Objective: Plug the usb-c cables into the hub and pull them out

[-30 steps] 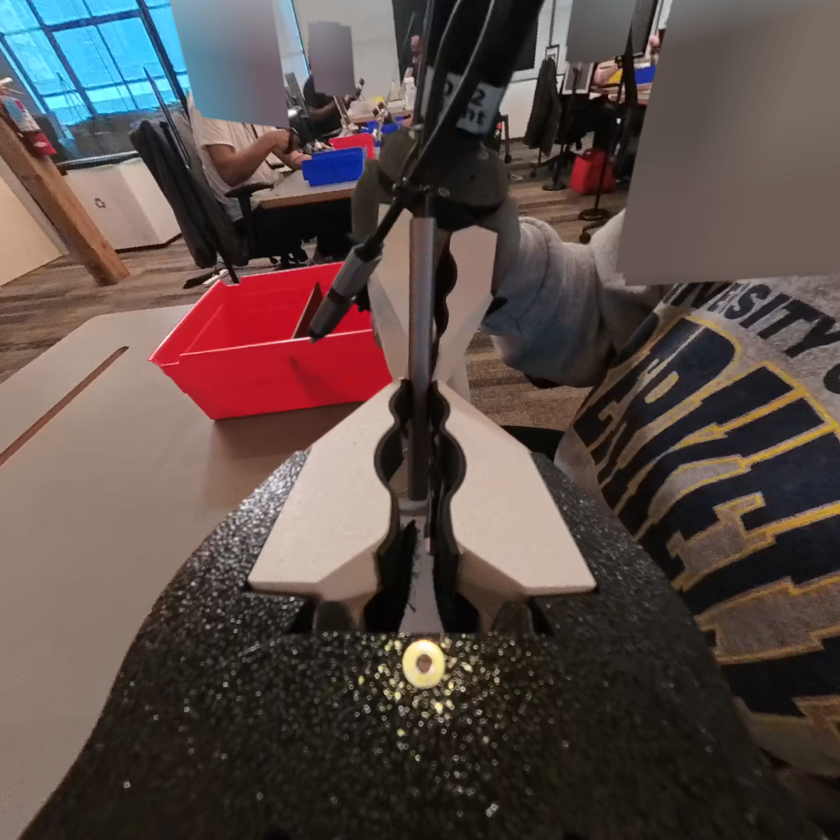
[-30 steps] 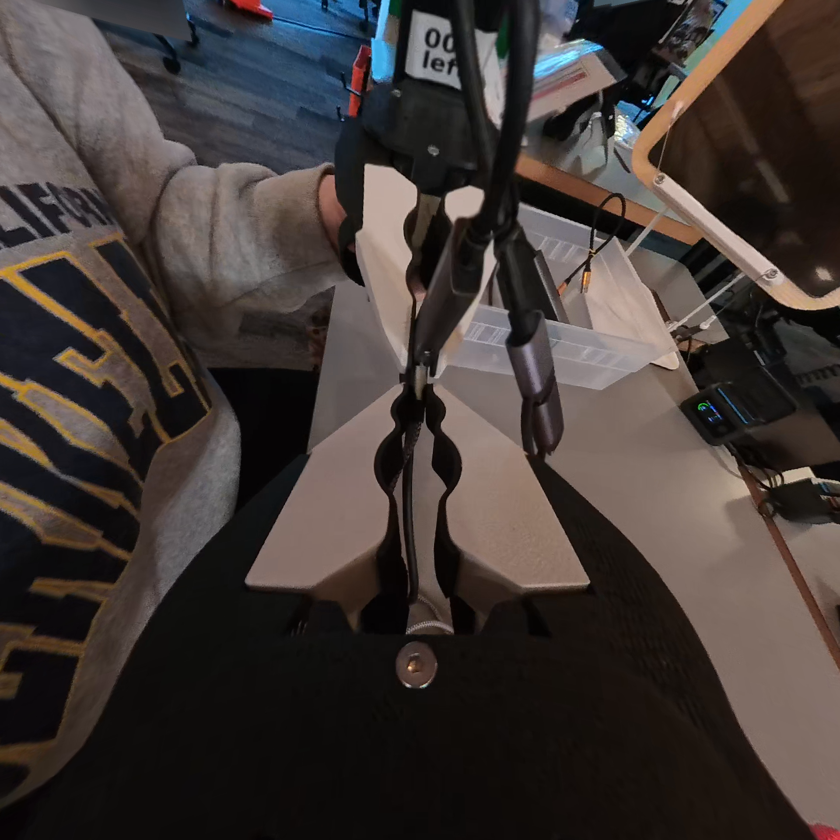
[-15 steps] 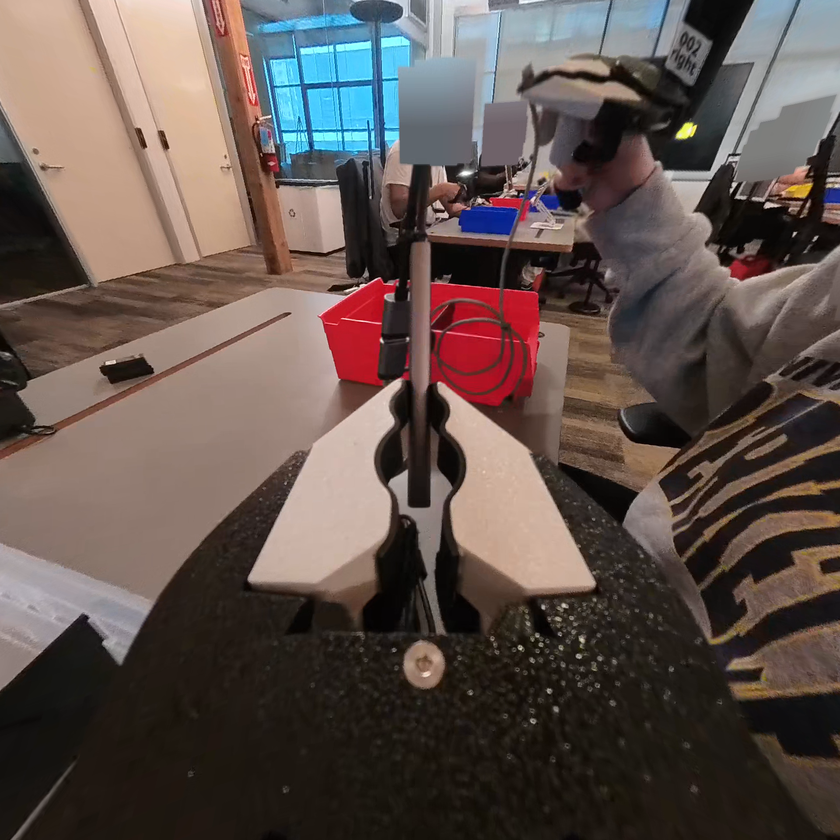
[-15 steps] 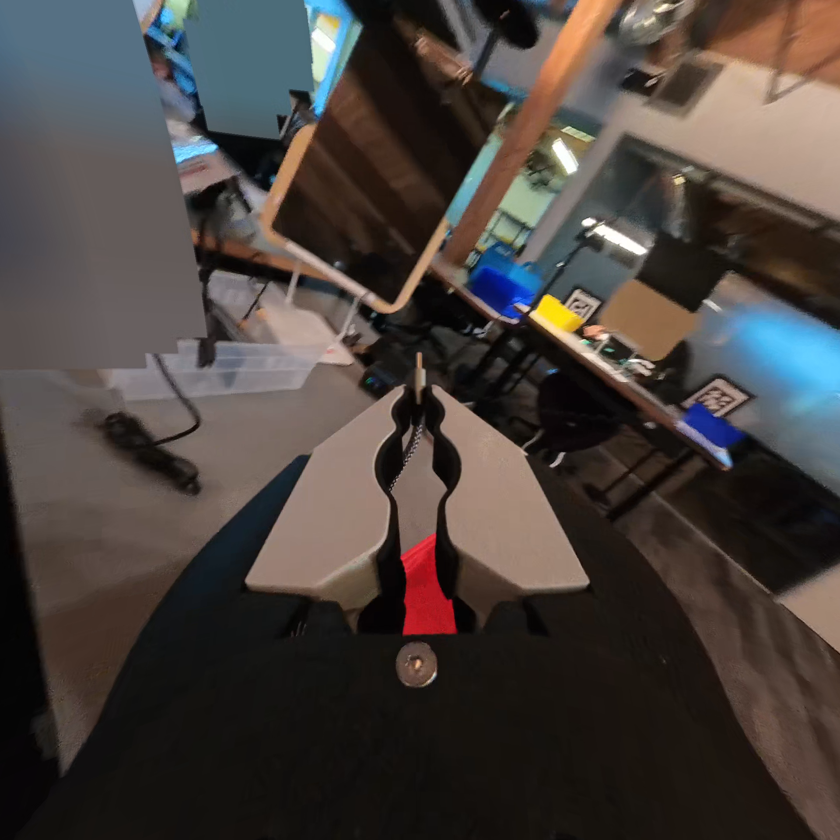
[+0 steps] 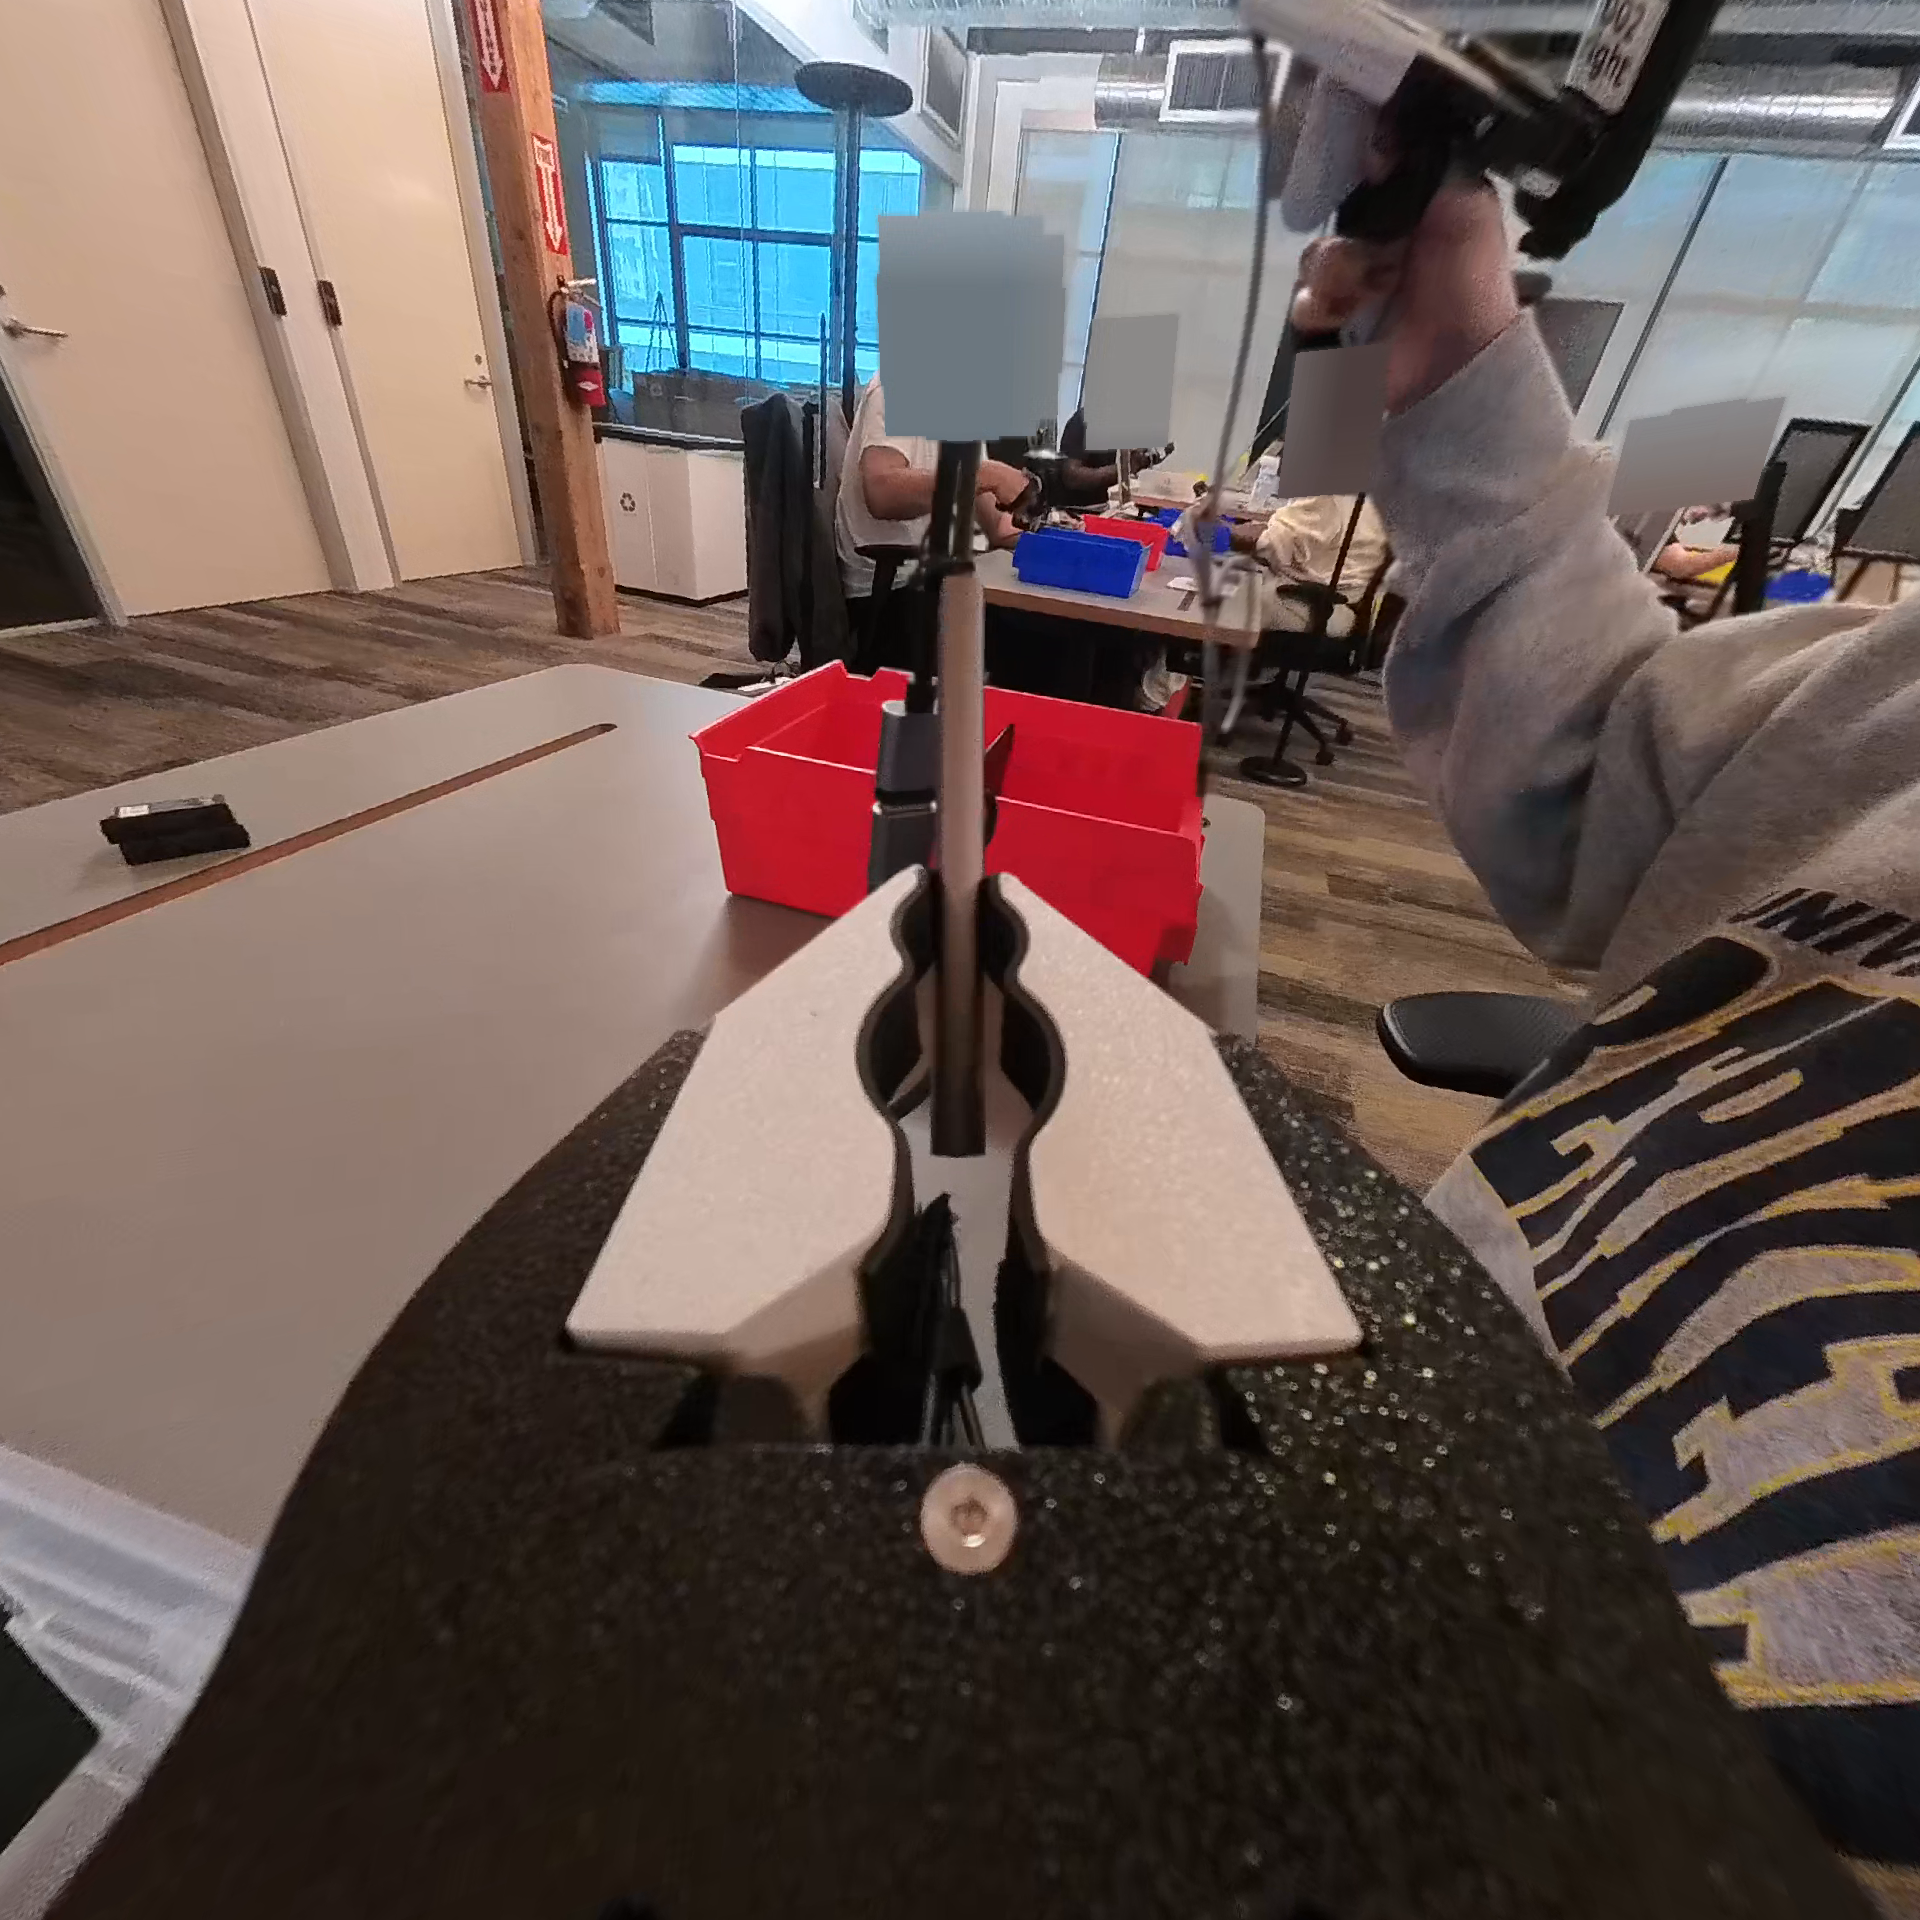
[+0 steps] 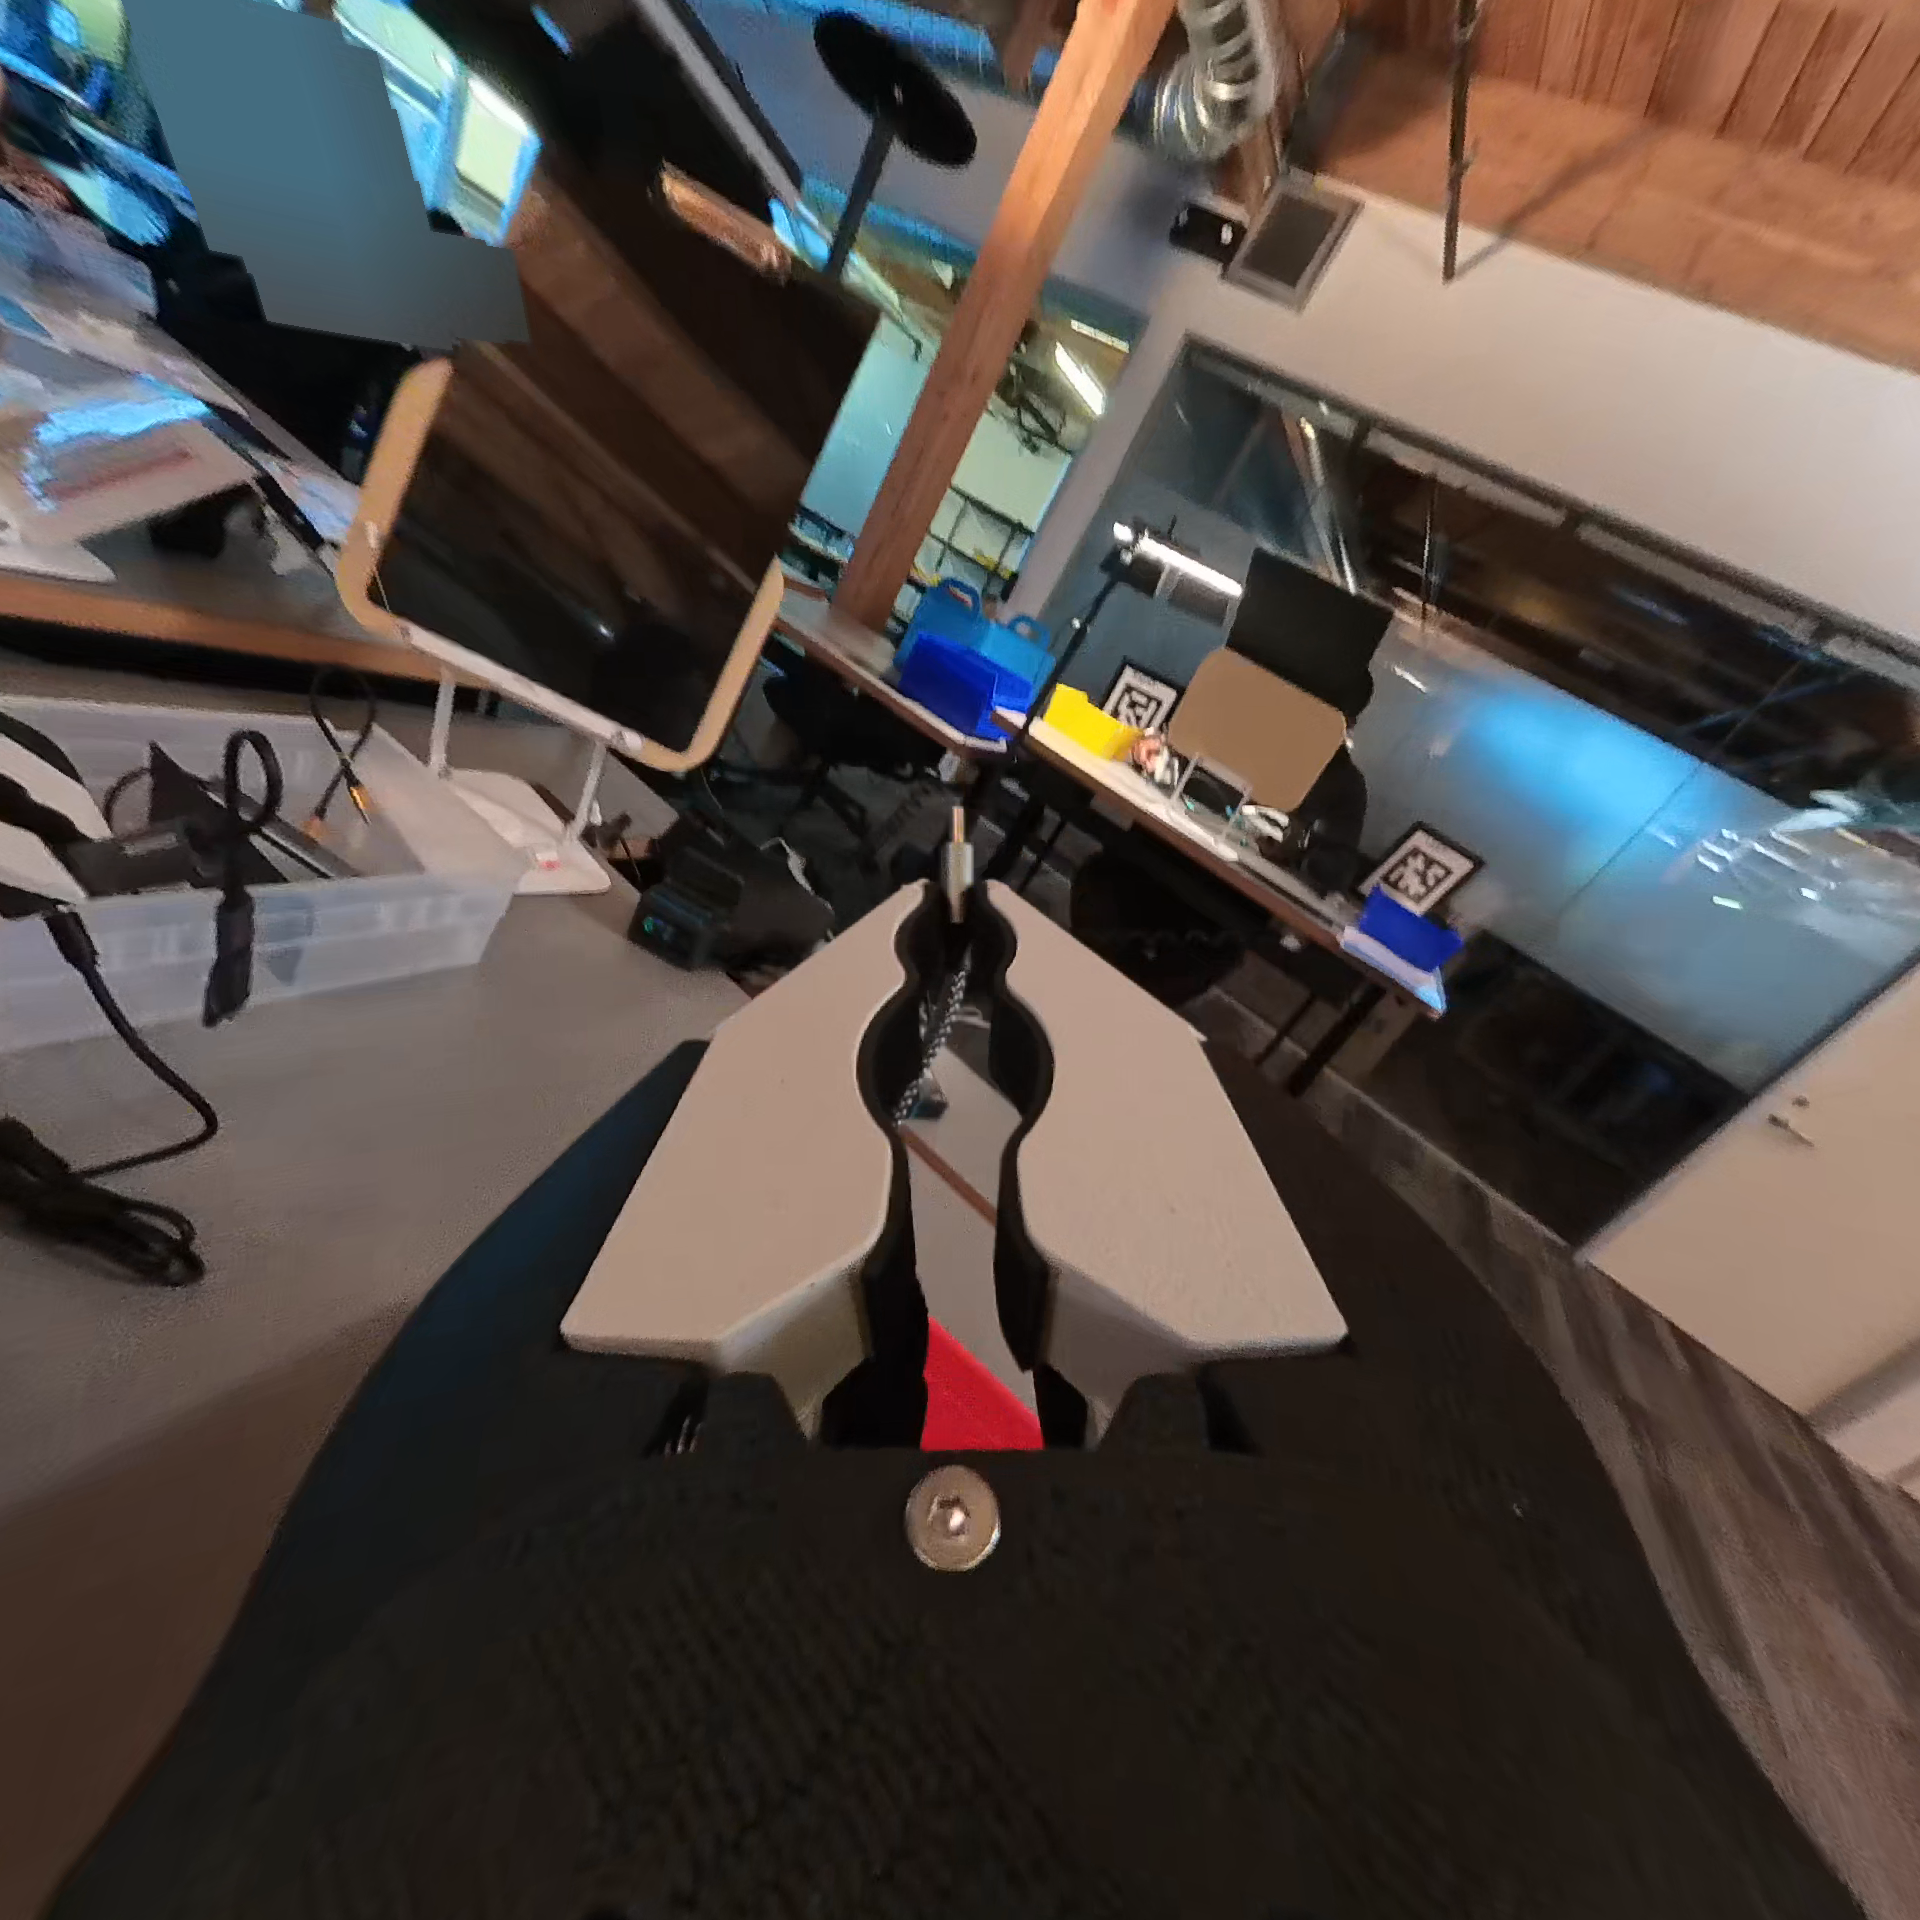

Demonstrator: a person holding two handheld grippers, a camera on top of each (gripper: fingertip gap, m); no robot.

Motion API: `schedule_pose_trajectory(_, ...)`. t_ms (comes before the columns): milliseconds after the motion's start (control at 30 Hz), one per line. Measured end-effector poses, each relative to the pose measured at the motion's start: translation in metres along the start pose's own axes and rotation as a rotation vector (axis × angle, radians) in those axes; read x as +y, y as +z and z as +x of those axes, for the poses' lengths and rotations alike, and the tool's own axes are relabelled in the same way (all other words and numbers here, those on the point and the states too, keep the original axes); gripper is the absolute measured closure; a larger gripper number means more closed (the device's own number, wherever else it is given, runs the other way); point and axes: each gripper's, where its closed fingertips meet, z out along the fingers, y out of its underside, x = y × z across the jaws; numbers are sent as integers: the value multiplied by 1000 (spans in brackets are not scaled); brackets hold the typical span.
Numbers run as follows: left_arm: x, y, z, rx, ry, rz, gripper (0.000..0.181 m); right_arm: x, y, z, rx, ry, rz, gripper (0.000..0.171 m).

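My left gripper (image 5: pixel 958 885) is shut on the slim grey hub (image 5: pixel 958 790), which stands edge-on and upright above the table. A dark grey adapter on a black cable (image 5: pixel 900 769) hangs against the hub's left side. My right gripper (image 6: pixel 954 896) is shut on a USB-C cable; its metal plug (image 6: pixel 956 844) sticks out past the fingertips and the braided cord (image 6: pixel 935 1023) runs back between the fingers. In the left wrist view the hand (image 5: pixel 1444 291) holding the right gripper is raised at the top right, well clear of the hub, with the thin cable (image 5: pixel 1242 343) hanging from it.
A red bin (image 5: pixel 810 821) stands on the table (image 5: pixel 364 1018) beyond the hub. A small black object (image 5: pixel 171 831) lies far left. In the right wrist view a clear plastic box (image 6: pixel 416 914) with cables stands at the left, and a black cable (image 6: pixel 114 1216) lies on the table. Tip to tip, the grippers are about 35 cm apart.
My right gripper has drawn its plug away from the hub and risen up and to the right. My left gripper has swung the hub from facing the person toward the red bin.
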Motion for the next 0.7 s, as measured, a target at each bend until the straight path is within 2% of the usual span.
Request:
schedule_pose_trajectory(133, 1, 6, 0, 9, -11, 1, 175, 35, -1, 4, 33, 29, -67, 168)
schedule_pose_trajectory(200, 0, 7, -1, 4, -16, 14, 175, 61, -2, -8, -19, 73, -140, 168)
schedule_pose_trajectory(300, -1, 8, -5, -7, -40, 40, 175, 120, -9, -46, -185, 117, -365, 167)
schedule_pose_trajectory(467, -1, 20, 1, 45, -138, 107, 175, 216, -28, -92, -262, 27, -778, 166)
schedule_pose_trajectory(500, -2, 23, 1, 51, -155, 120, 175, 229, -29, -98, -268, 43, -826, 164)
schedule_pose_trajectory(533, -3, 25, 1, 53, -170, 135, 175, 237, -27, -97, -231, 44, -862, 150)
schedule_pose_trajectory(600, -5, 29, -2, 55, -204, 167, 175, 218, -13, -100, -154, 34, -797, 124)
schedule_pose_trajectory(633, -6, 31, -2, 62, -221, 185, 175, 190, 2, -113, -157, 15, -663, 121)
schedule_pose_trajectory(700, -9, 36, 0, 97, -268, 229, 175, 128, 24, -167, -298, 32, -399, 130)
